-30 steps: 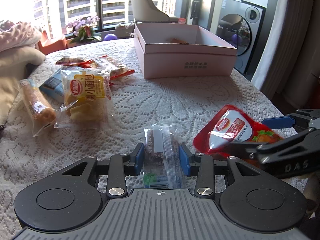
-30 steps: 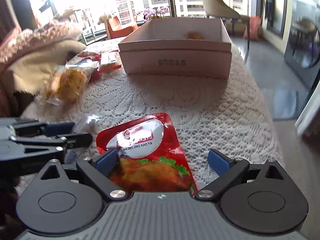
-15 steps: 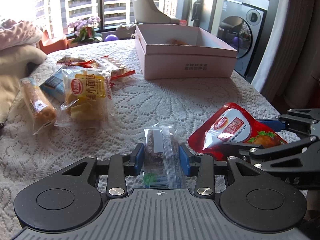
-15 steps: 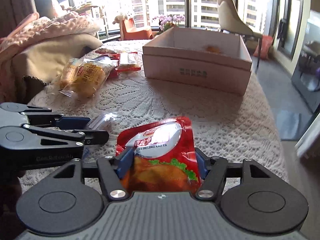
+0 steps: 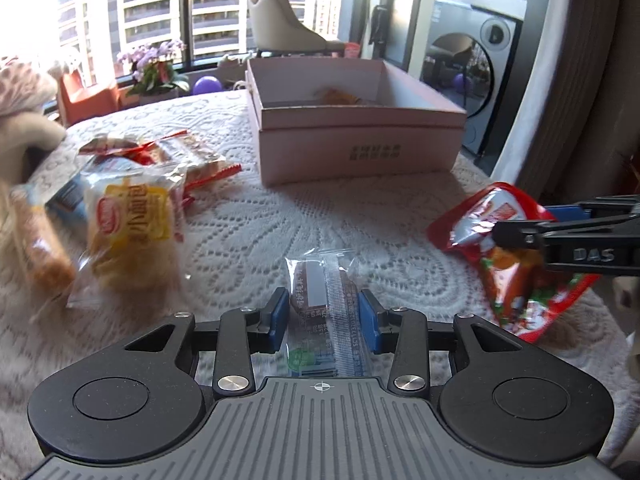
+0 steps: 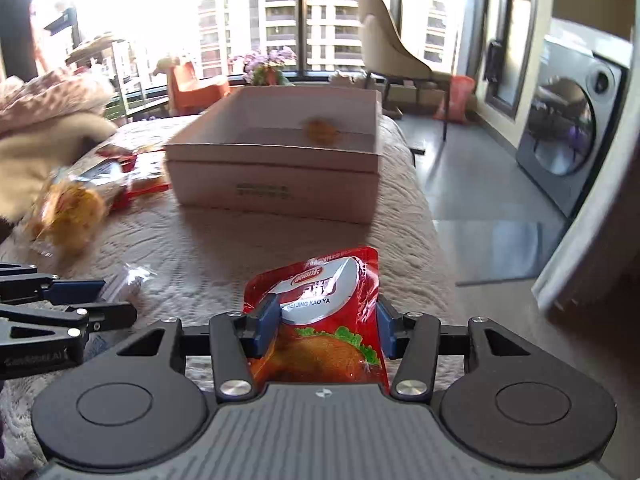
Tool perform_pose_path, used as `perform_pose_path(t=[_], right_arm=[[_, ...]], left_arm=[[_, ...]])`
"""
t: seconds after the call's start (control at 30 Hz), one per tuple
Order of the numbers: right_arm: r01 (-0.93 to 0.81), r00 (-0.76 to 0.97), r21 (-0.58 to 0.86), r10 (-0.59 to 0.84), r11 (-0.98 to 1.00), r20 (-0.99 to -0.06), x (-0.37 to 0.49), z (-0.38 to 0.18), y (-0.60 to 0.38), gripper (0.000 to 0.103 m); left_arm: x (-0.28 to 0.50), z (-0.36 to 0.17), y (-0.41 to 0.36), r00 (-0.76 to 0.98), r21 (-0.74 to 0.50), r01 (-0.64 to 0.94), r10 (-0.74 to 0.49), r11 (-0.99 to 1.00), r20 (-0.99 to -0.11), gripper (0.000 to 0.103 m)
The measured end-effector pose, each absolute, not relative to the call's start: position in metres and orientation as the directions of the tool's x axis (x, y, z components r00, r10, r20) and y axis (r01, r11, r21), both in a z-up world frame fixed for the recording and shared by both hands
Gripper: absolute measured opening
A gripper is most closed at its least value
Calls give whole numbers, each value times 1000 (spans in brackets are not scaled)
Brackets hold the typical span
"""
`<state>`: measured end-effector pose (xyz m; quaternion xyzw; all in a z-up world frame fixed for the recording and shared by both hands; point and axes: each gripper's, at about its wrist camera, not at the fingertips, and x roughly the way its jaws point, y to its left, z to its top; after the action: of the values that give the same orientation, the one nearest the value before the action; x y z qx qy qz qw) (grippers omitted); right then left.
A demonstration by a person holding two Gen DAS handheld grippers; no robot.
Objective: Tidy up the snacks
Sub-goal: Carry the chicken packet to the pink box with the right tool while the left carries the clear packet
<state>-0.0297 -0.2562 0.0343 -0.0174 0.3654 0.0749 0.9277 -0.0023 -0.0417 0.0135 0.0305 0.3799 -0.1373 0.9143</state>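
Observation:
A clear-wrapped snack packet (image 5: 320, 280) sits between the blue pads of my left gripper (image 5: 323, 308), which is shut on it just above the lace tablecloth. My right gripper (image 6: 326, 320) has its jaws closing on a red pouch (image 6: 328, 292); the pads press its sides and the pouch buckles upward, lifted off the cloth. The left wrist view shows that red pouch (image 5: 480, 216) hanging from the right gripper (image 5: 532, 224) at the right. The left gripper (image 6: 96, 300) shows at the left edge of the right wrist view. An open pink box (image 5: 360, 152) stands ahead, also the pink box (image 6: 272, 184), with one orange snack (image 6: 320, 128) inside.
A yellow bread packet (image 5: 128, 216), a long bar (image 5: 36, 248), a blue packet (image 5: 68, 196) and red wrappers (image 5: 192, 160) lie left of the box. A blanket pile (image 6: 48, 120) borders the table's left. The table drops off at the right toward a washing machine (image 6: 568, 132).
The right gripper's wide-open jaws closed on the red pouch and raised it, so it now stands bent. Both grippers moved closer to the pink box; the left kept its packet.

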Motion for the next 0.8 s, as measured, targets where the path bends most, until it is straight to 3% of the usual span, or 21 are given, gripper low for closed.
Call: perform_pose_path(t=[0.07, 0.17, 0.27, 0.47, 0.6, 0.73, 0.77, 0.8], right_arm=[[-141, 708, 59, 142, 988, -692, -27, 32, -263, 54], [-129, 659, 145, 194, 981, -726, -19, 24, -272, 74], [-106, 640, 239, 250, 965, -726, -15, 16, -276, 86], [-121, 638, 180, 216, 976, -739, -13, 12, -255, 99], [-131, 653, 29, 108, 991, -749, -12, 6, -230, 102], [-110, 652, 40, 103, 993, -751, -9, 7, -231, 103], [-110, 648, 43, 104, 993, -754, -9, 8, -232, 99], [-104, 653, 37, 96, 994, -751, -9, 10, -233, 87]], left_arm=[[0, 12, -44, 680, -33, 282, -224, 959, -698, 43], [3, 12, -41, 678, -46, 288, -238, 956, -696, 43], [2, 11, -40, 678, -51, 294, -246, 954, -693, 43], [-1, 10, -43, 687, -24, 298, -232, 954, -689, 43], [-2, 10, -43, 687, -24, 299, -233, 954, -689, 43], [-3, 10, -42, 685, -26, 300, -235, 954, -689, 43], [-3, 10, -42, 685, -26, 300, -234, 954, -690, 43], [-3, 10, -43, 685, -26, 299, -233, 954, -690, 43]])
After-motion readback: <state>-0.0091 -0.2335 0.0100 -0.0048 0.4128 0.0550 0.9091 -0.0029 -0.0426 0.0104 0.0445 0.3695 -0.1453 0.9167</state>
